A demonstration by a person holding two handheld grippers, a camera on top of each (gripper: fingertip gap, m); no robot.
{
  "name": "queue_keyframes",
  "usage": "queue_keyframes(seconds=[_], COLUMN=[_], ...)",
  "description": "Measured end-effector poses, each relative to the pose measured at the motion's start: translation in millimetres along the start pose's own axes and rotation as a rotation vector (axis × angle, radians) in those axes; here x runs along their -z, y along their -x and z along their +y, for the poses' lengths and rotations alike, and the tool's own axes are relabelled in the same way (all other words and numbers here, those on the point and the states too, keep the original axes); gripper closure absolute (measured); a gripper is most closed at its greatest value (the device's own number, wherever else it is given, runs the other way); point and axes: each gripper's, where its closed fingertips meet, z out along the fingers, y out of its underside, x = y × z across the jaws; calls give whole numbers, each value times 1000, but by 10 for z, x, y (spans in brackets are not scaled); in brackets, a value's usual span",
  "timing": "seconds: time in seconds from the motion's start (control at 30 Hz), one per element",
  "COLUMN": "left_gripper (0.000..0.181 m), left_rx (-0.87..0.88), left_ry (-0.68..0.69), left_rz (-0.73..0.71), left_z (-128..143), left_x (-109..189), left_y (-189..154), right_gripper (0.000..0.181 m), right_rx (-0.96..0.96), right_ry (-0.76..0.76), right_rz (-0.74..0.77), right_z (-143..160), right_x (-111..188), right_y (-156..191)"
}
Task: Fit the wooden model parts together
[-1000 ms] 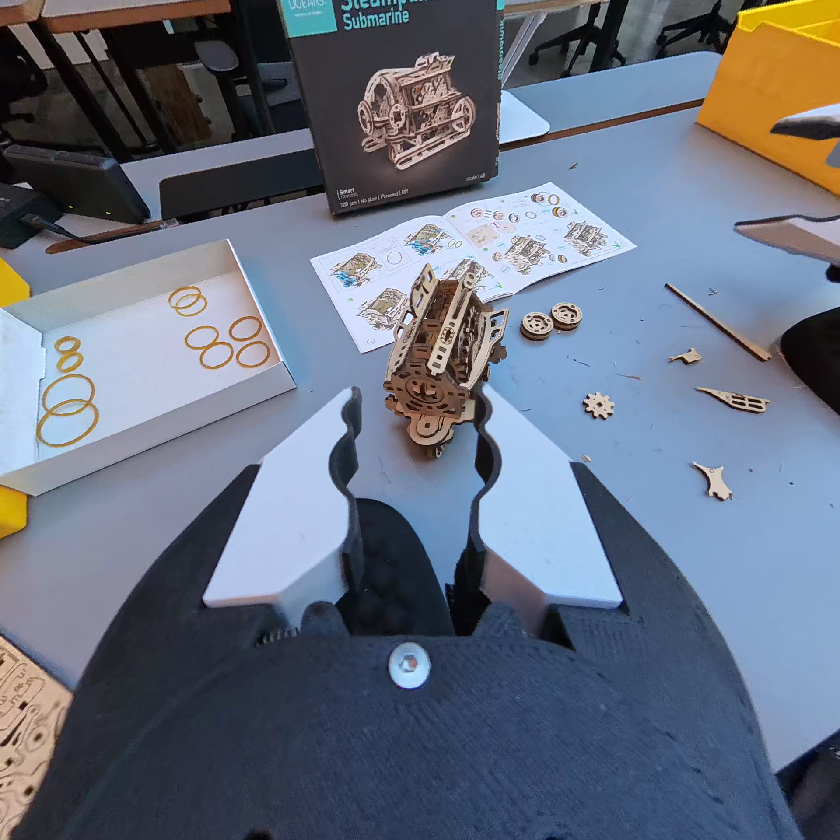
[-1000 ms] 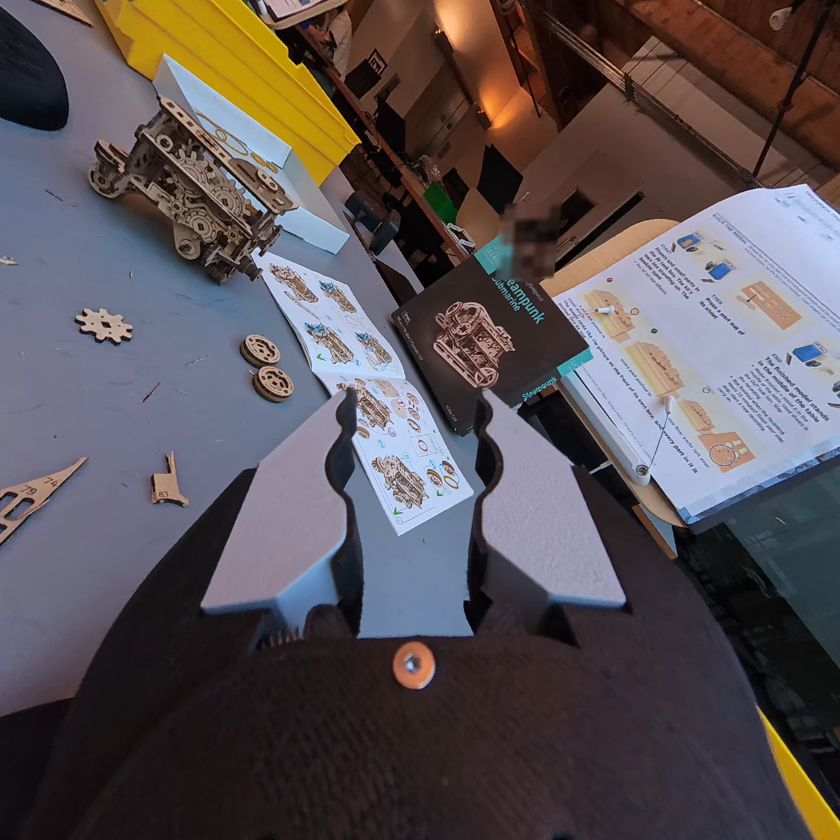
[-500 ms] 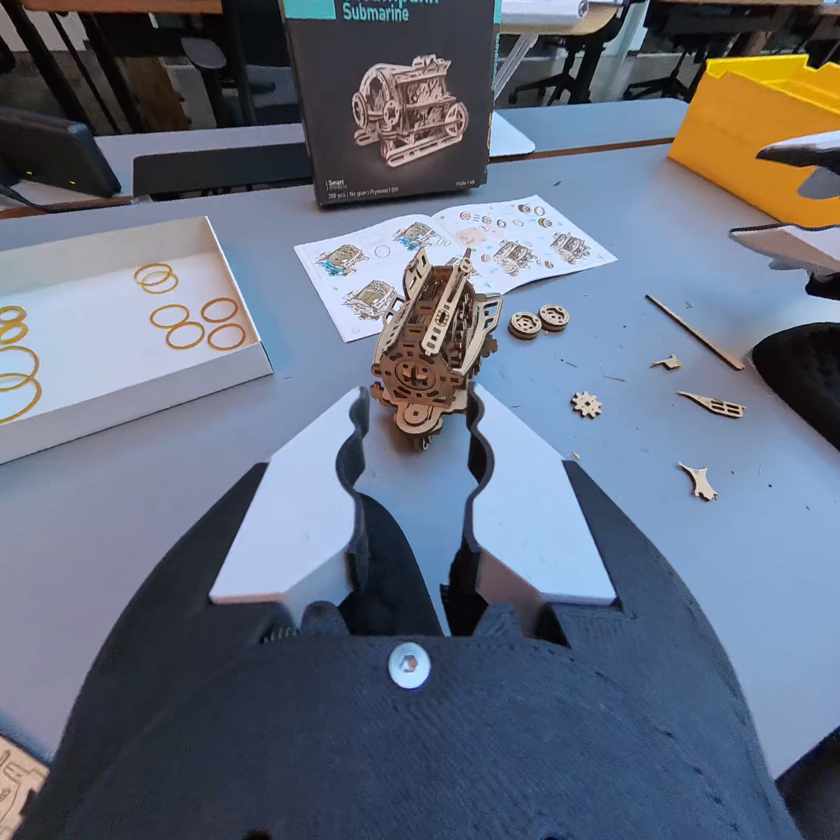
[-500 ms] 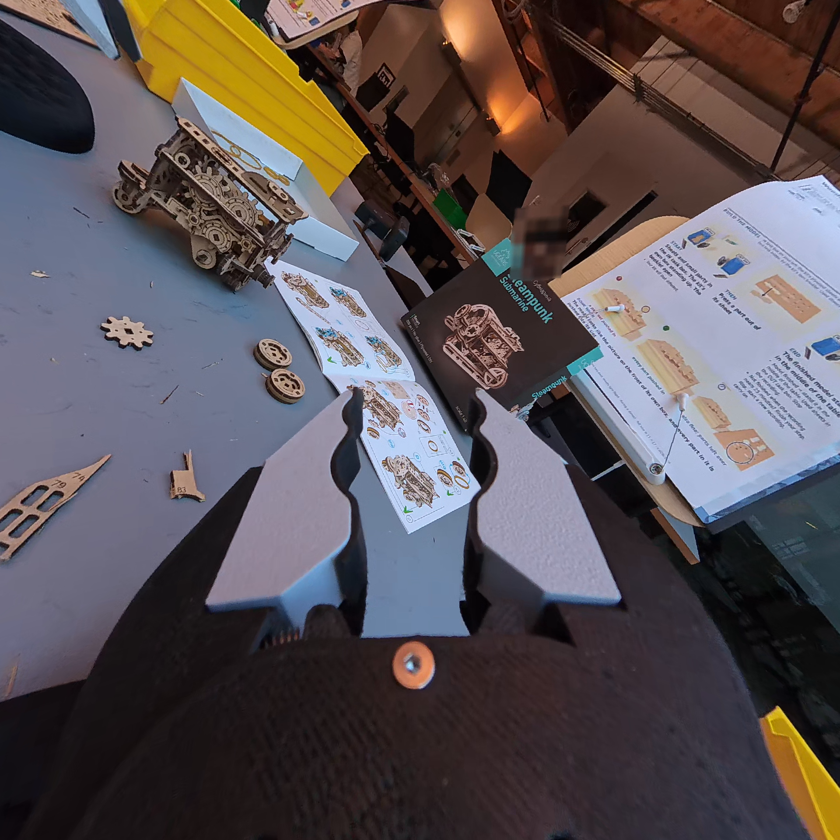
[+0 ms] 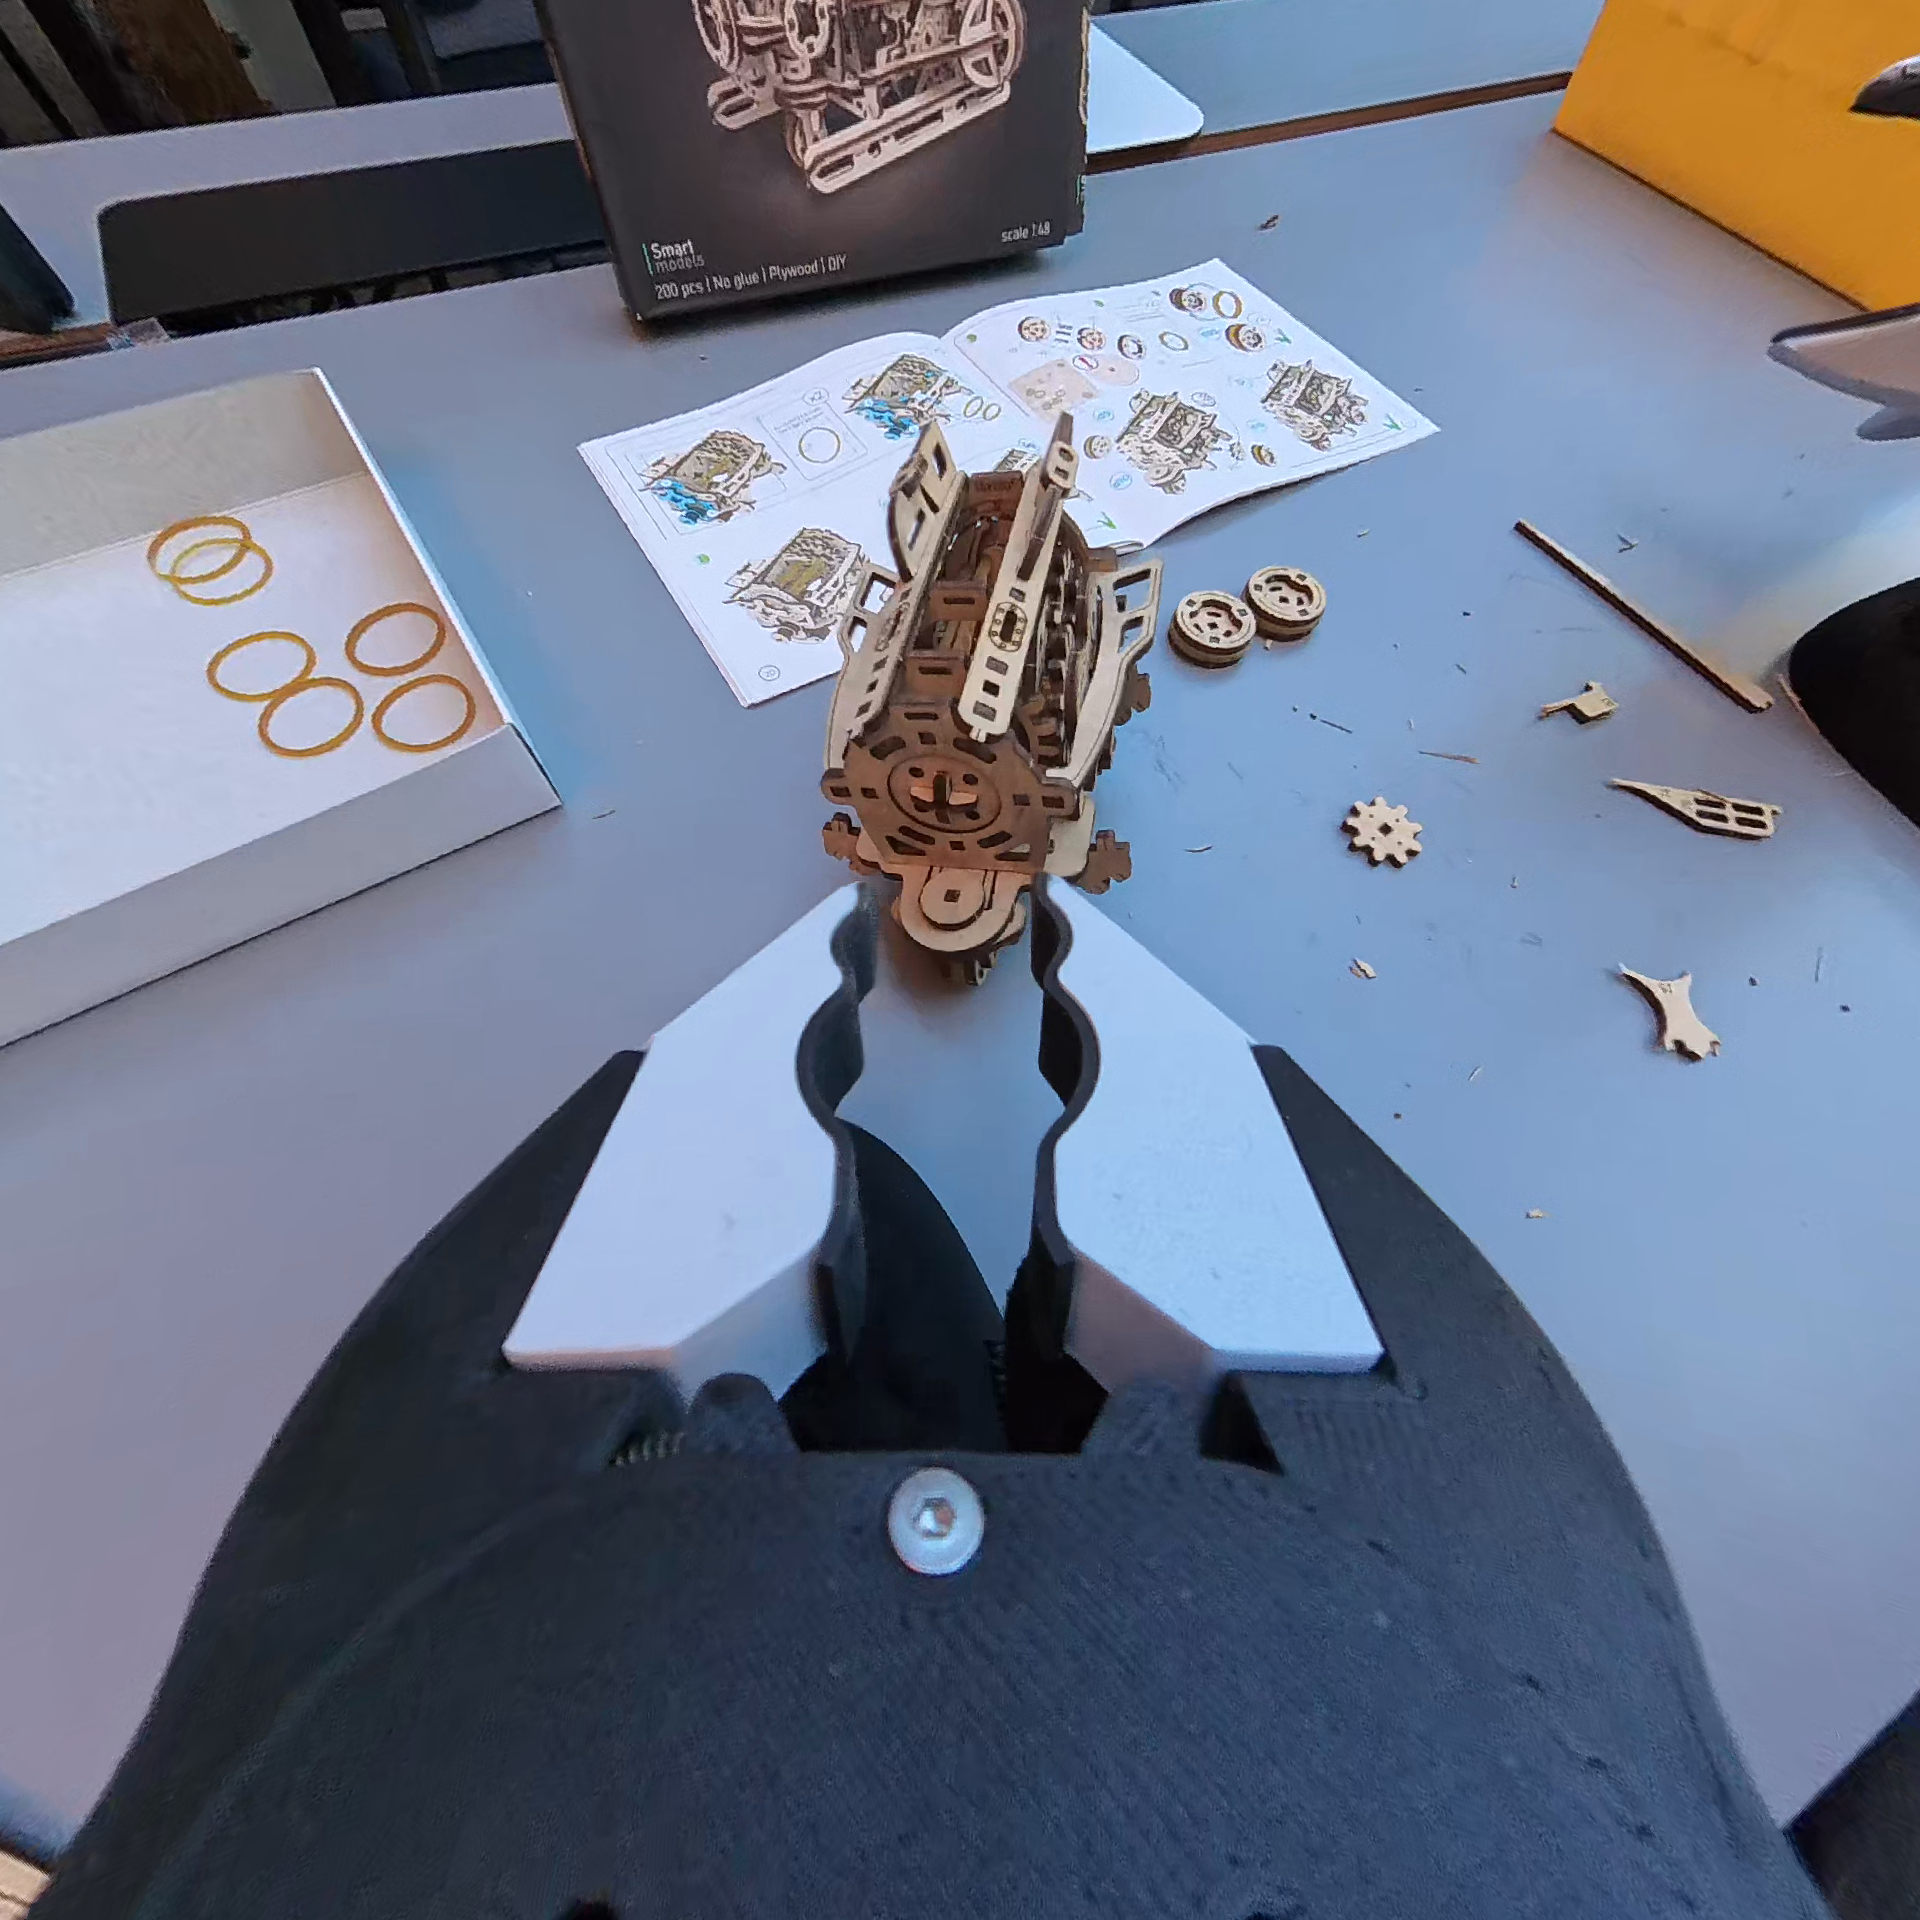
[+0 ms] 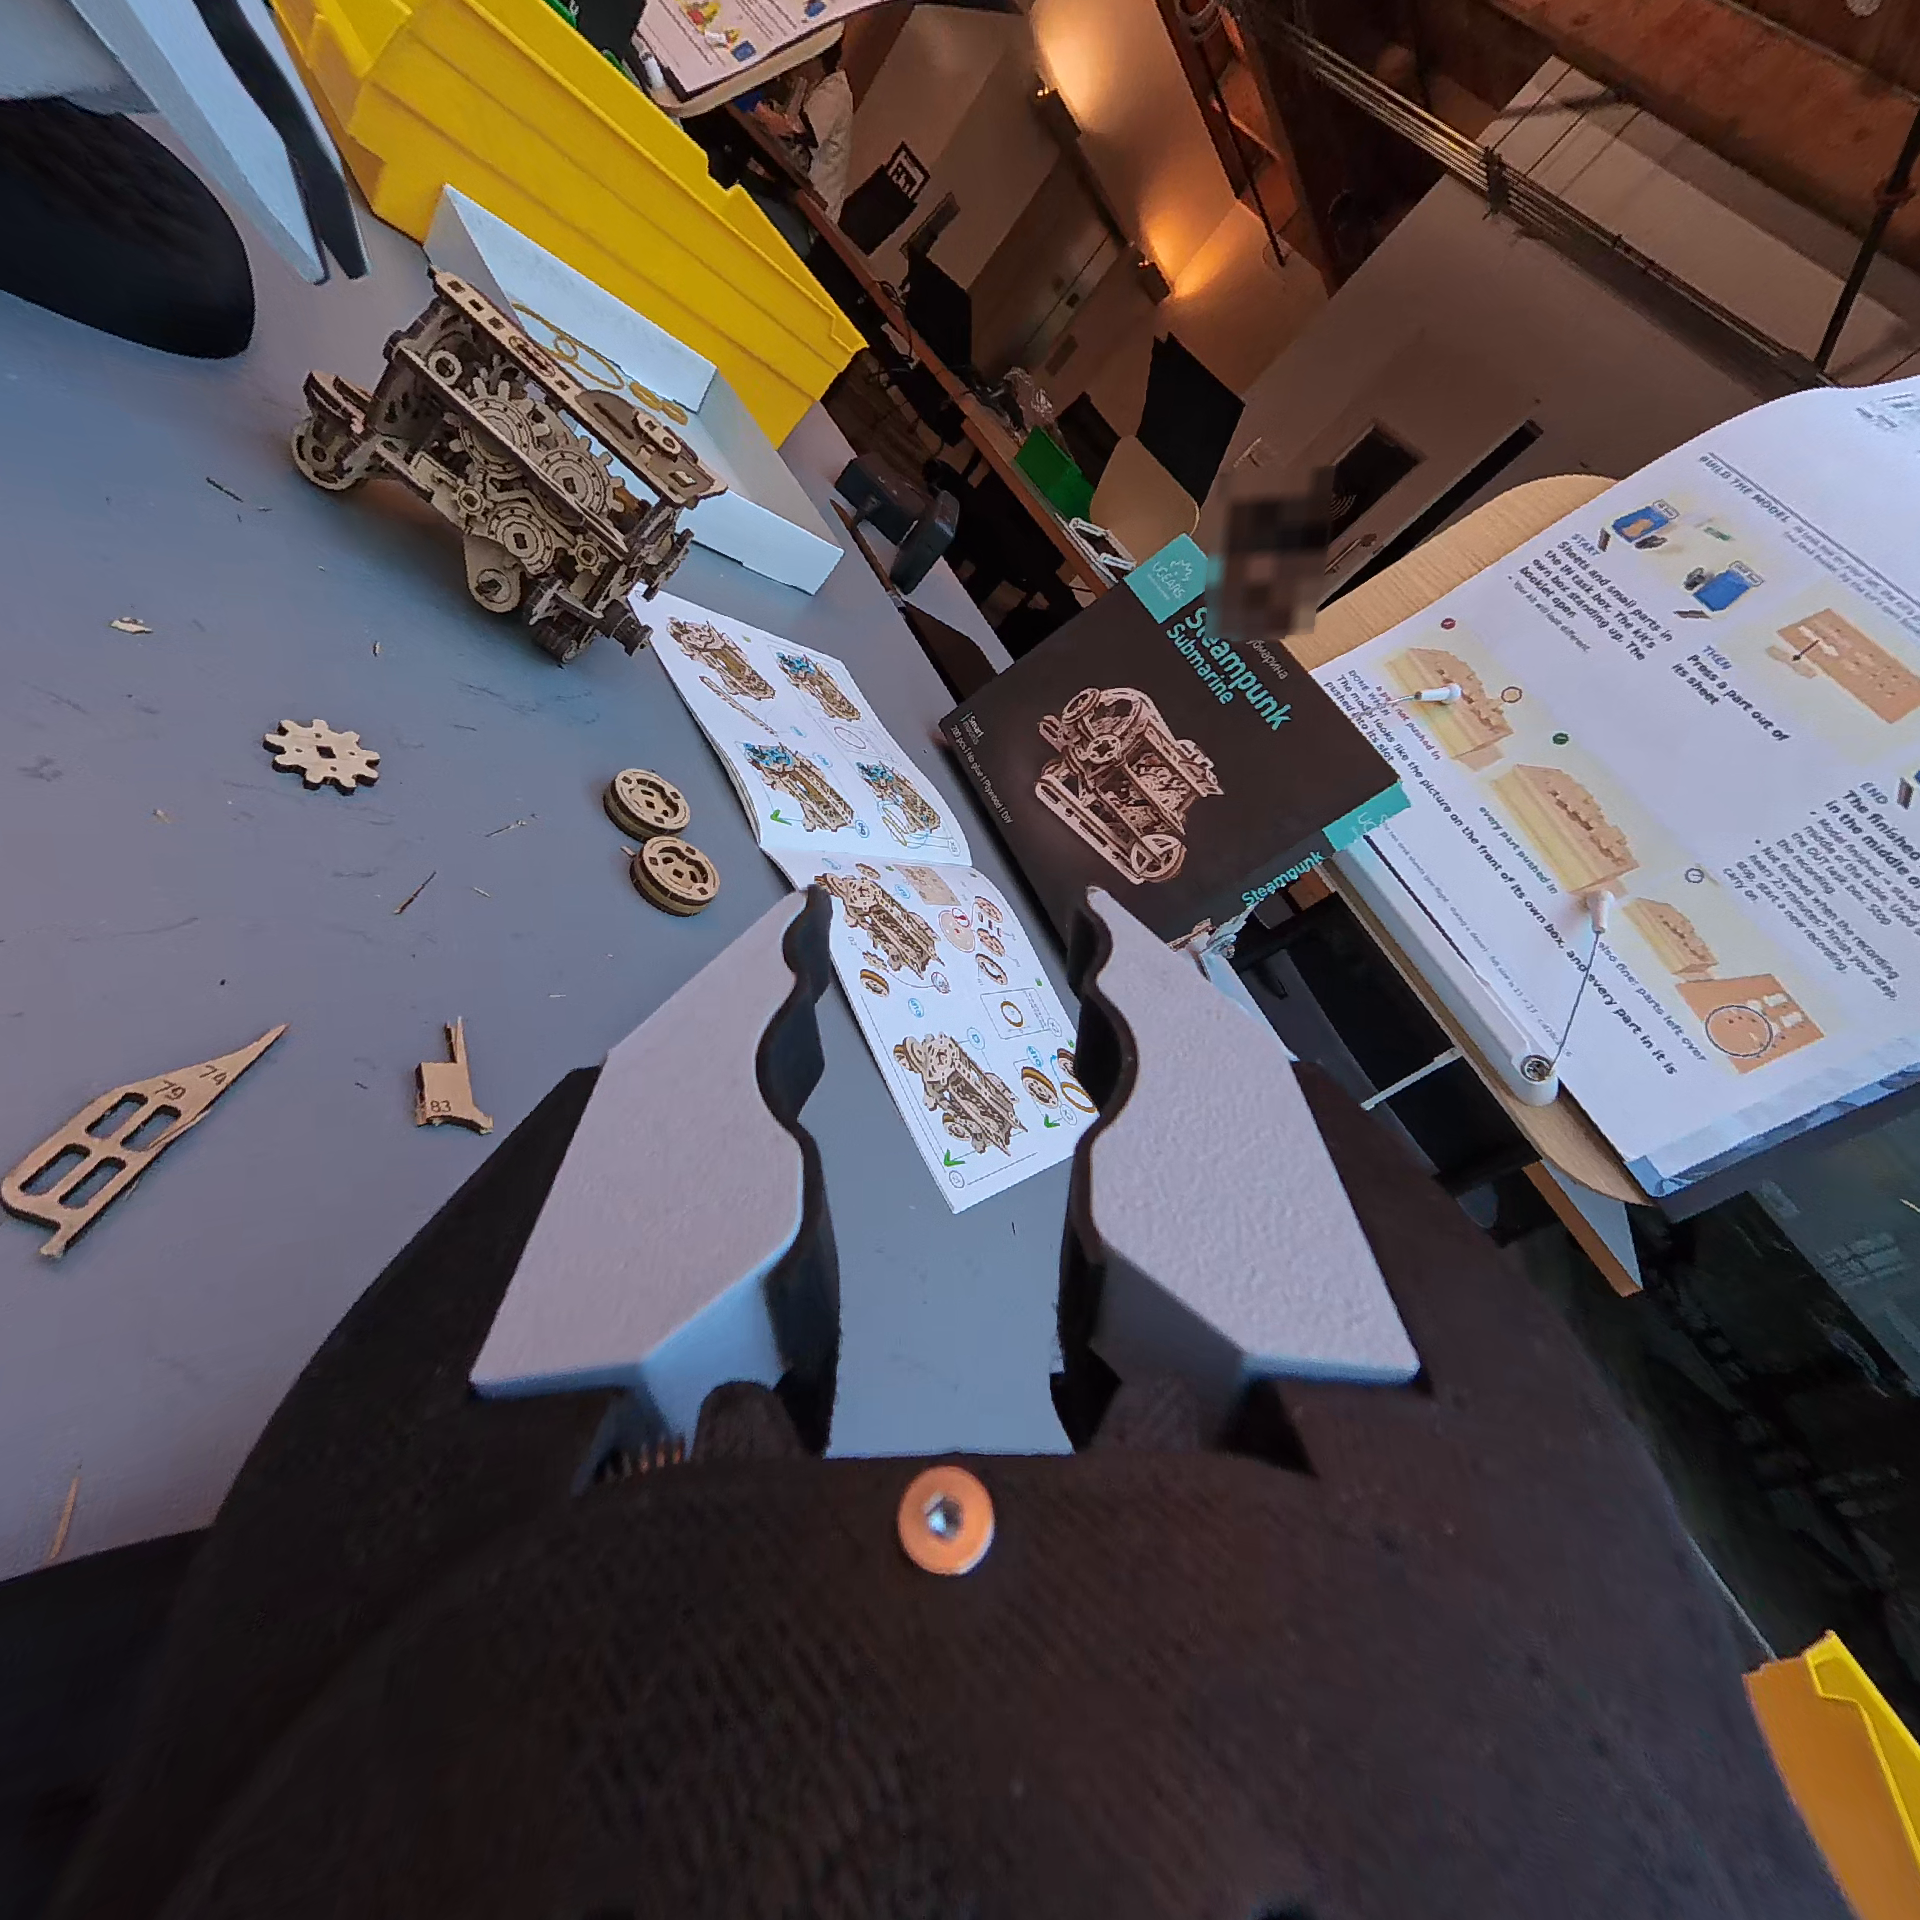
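The part-built wooden model point(image 5: 977, 707) stands on the grey table point(image 5: 1351, 1143). It also shows in the right wrist view point(image 6: 499, 488). My left gripper point(image 5: 951, 906) is open, its tips on either side of the model's low near end; I cannot tell if they touch it. My right gripper point(image 6: 948, 920) is open and empty above the table edge, over the booklet point(image 6: 883, 883). Loose wooden parts lie right of the model: a gear point(image 5: 1381, 831), two wheels point(image 5: 1247, 620), a pointed piece point(image 5: 1699, 808), a small piece point(image 5: 1581, 704), a forked piece point(image 5: 1673, 1013) and a stick point(image 5: 1642, 629).
A white tray point(image 5: 94, 831) with several rubber bands lies at the left. The open booklet point(image 5: 1226, 416) and the dark kit box point(image 5: 831, 156) lie behind the model. A yellow bin point(image 5: 1745, 156) stands at the back right. A large instruction sheet point(image 6: 1662, 779) stands beyond the table edge. My right fingertips sit around 25 cm from my left ones. To the small piece point(image 5: 1581, 704): right tips about 9 cm, left tips about 20 cm. It turns up in the right wrist view point(image 6: 446, 1070) as well. My right gripper is the nearer one to the stick point(image 5: 1642, 629): about 9 cm, against 25 cm. The gear point(image 5: 1381, 831) is about 12 cm from my left fingertips. My right wrist view point(image 6: 321, 741) looks at it from another angle.
My left gripper has moved forward to the model and its jaws have narrowed around the model's near end. My right gripper has shifted slightly and stays open.
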Motion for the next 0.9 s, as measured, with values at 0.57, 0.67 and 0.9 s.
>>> queue_keyframes(seconds=[0.57, 0.67, 0.9], left_gripper=[128, 131, 129], left_rx=[101, 61, -14], left_ry=[-469, -447, -491], left_rz=[63, 29, -75], left_z=[-593, -569, -572], left_x=[169, 136, 226], left_y=[-43, 45, 39], right_gripper=[137, 138, 138], right_rx=[23, 38, 67], right_ry=[28, 38, 40], right_rz=[23, 6, -13], right_z=[52, 72, 57], right_x=[-26, -45, -57], right_y=[-23, 23, 83])
